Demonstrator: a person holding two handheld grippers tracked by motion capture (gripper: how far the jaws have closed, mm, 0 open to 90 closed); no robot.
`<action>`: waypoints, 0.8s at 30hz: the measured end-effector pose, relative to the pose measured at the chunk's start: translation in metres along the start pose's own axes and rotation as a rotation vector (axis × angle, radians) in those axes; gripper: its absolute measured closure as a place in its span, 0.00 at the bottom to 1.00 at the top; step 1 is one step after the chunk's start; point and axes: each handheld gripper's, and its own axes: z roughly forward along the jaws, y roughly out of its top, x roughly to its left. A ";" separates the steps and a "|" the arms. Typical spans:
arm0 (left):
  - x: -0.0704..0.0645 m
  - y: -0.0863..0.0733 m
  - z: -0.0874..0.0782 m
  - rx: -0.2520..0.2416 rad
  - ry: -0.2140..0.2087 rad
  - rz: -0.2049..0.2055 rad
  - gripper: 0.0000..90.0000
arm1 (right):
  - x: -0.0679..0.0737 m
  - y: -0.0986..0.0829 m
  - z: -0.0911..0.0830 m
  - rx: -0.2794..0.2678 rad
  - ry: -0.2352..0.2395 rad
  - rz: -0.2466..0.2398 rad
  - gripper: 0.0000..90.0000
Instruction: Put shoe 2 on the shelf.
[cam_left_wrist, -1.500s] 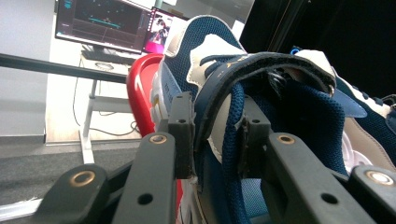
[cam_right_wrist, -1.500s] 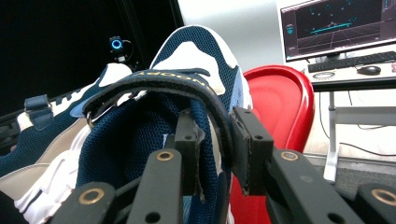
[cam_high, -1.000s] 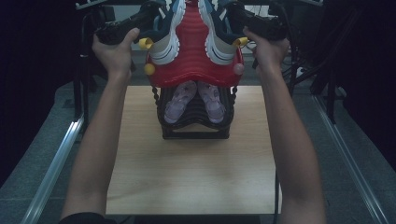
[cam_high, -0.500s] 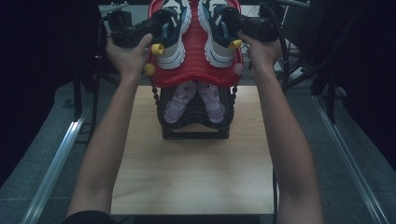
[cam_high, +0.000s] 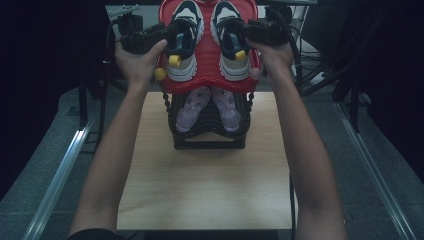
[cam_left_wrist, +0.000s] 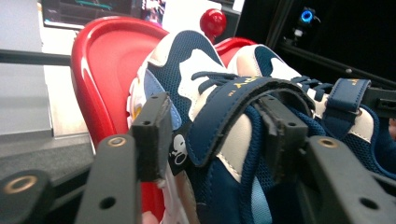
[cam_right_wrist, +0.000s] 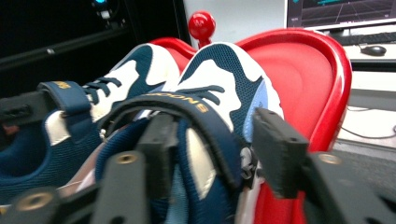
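Observation:
Two navy and white sneakers lie side by side, toes away from me, on the red top tray (cam_high: 207, 50) of a shoe rack. My left gripper (cam_high: 172, 34) is shut on the collar wall of the left sneaker (cam_high: 187, 12). In the left gripper view one jaw of the left gripper (cam_left_wrist: 215, 135) presses the outer side of the left sneaker (cam_left_wrist: 187, 70) and the other sits inside under the strap. My right gripper (cam_high: 241, 31) grips the right sneaker (cam_high: 227, 15) the same way. Its jaws (cam_right_wrist: 217, 140) straddle that sneaker's (cam_right_wrist: 224, 74) wall.
Under the tray, the black rack (cam_high: 210, 140) holds a lilac pair of shoes (cam_high: 192, 107) on its lower tier. The rack stands at the far end of a light wooden table (cam_high: 210, 185). Small yellow knobs (cam_high: 174, 60) and a red knob (cam_left_wrist: 213, 21) stick out from the tray. Metal rails flank the table.
Both hands have drawn inward and brought the sneakers down and nearer. A second ago the toes ran out of the top of the view; now both shoes lie whole on the red tray.

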 end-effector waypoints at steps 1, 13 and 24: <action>0.001 -0.001 -0.001 0.003 -0.005 0.000 0.51 | 0.000 0.000 -0.001 0.005 0.003 0.004 0.50; 0.013 -0.004 -0.015 0.021 -0.063 -0.029 0.41 | -0.004 -0.005 -0.010 0.010 0.062 0.004 0.41; 0.016 -0.009 -0.025 0.028 -0.105 -0.022 0.43 | -0.002 -0.006 -0.023 -0.046 0.133 -0.002 0.44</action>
